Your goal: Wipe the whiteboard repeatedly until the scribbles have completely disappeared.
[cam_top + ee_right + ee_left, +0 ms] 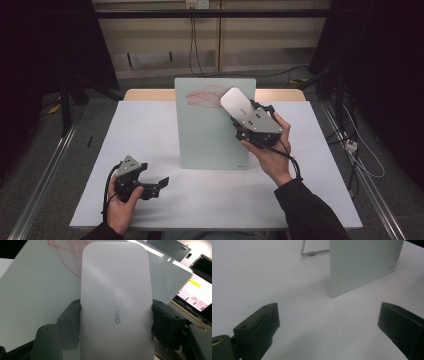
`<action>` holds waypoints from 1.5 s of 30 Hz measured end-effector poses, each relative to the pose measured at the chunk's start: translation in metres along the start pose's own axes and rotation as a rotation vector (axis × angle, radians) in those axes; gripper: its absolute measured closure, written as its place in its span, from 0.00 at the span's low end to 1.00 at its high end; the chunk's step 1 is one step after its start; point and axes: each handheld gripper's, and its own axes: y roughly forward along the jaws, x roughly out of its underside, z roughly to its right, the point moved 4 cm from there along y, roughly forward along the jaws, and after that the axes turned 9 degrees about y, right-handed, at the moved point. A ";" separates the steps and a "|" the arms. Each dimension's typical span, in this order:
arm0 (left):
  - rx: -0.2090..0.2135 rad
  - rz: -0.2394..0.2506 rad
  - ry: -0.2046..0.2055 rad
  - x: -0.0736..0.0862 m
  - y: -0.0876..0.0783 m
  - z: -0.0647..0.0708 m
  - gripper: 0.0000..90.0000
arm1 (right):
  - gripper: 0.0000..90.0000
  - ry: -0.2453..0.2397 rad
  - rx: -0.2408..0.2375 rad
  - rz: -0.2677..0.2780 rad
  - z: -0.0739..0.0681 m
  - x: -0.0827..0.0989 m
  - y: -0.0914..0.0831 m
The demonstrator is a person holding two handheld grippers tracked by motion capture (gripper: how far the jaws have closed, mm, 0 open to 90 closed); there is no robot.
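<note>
While your right hand-held gripper clamps the white eraser (branded face up), its far end lies against the red scribbles on the upright whiteboard; your left hand-held gripper rests open on the bench, well apart.

From where I steer, the upright whiteboard blocks the table's middle from centre to 12 o'clock, its wire stand jutting behind. Open cloth lies at 9, 6 and 3 o'clock. My left gripper sits at 7 o'clock; my right gripper, gripping an eraser, crowds the board's 2 o'clock corner.
</note>
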 end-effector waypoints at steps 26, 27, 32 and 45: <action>0.001 -0.001 0.008 0.000 0.000 0.000 0.04 | 0.35 0.040 0.057 0.010 0.025 -0.015 -0.004; 0.001 -0.002 0.010 0.000 0.000 0.000 0.04 | 0.35 0.039 0.053 0.007 0.024 -0.014 -0.003; 0.001 -0.001 0.005 0.000 0.000 0.001 0.04 | 0.35 0.014 0.014 -0.018 0.004 -0.010 0.002; 0.002 0.001 0.008 0.000 -0.001 0.000 0.04 | 0.35 -0.039 -0.105 -0.069 -0.043 0.002 0.014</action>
